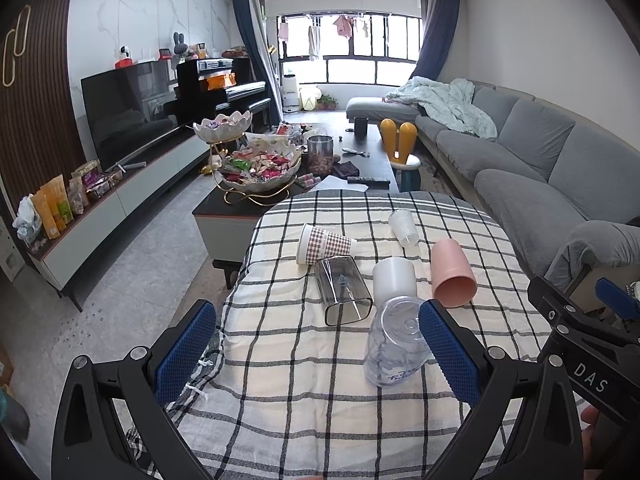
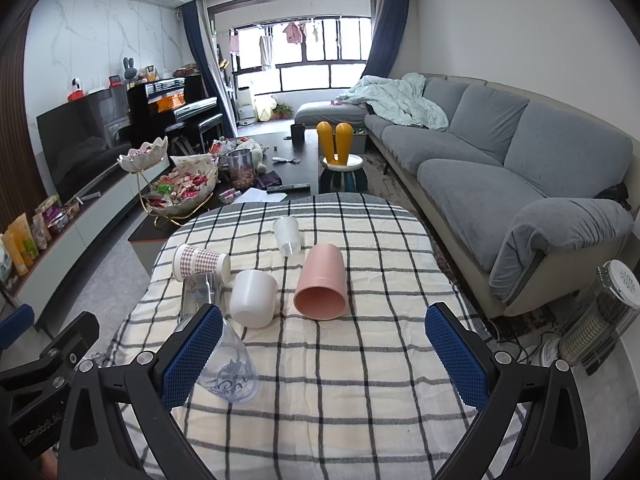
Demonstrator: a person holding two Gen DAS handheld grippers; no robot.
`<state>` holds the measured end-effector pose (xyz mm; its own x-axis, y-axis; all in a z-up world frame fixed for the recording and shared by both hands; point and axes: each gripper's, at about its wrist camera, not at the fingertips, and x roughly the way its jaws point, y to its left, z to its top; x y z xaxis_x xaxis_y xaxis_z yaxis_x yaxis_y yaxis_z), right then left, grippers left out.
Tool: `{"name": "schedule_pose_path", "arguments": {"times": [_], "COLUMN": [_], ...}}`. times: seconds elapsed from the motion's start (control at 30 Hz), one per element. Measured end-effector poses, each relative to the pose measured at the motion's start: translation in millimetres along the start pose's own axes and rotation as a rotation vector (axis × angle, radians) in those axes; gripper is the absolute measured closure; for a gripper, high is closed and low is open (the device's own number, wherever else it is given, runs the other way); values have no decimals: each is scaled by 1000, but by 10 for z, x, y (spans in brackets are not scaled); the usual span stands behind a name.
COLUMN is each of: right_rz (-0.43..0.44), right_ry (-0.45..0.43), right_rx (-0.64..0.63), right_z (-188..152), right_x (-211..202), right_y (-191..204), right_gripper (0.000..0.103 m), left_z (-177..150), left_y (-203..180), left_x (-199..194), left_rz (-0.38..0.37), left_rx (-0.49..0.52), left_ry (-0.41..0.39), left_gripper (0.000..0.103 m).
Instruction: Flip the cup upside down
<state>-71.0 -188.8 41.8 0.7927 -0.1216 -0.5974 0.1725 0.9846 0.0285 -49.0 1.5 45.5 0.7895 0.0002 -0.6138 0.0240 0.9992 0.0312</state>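
A clear plastic cup with blue print near its rim stands mouth down on the checked tablecloth, toward the near edge of the table. In the left wrist view it sits just inside the right-hand blue pad of the left gripper, its upper side overlapped by that pad; whether the pad touches it cannot be told. The left gripper's jaws are spread wide, with nothing between them but cloth and this cup at one side.

In the right wrist view the same cup lies partly behind the left-hand pad of the right gripper, which covers its upper part. The right gripper's jaws are likewise released and wide apart, with bare cloth between them.

Farther up the table five other cups lie on their sides: a pink cup with its mouth toward the camera, a white cup beside it, a square clear grey tumbler (mostly hidden behind the pad in the right view), a checked paper cup toward the left edge, and a frosted cup near the far edge.

The right gripper's black frame enters the left view at the right edge, cut off by the picture border. A grey sofa runs along the right.
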Motion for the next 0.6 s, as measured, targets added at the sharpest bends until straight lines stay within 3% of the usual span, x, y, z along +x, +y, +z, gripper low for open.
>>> {"name": "schedule_pose_path", "arguments": {"times": [0.6], "right_rz": [0], "right_ry": [6], "right_rx": [3], "right_z": [-6], "right_x": [8], "right_y": [-13], "right_gripper": [1], "left_z": [0], "left_y": [-4], "left_x": [9], "left_rz": [11], "left_rx": [4], "left_ry": [4], "left_gripper": [0]}}
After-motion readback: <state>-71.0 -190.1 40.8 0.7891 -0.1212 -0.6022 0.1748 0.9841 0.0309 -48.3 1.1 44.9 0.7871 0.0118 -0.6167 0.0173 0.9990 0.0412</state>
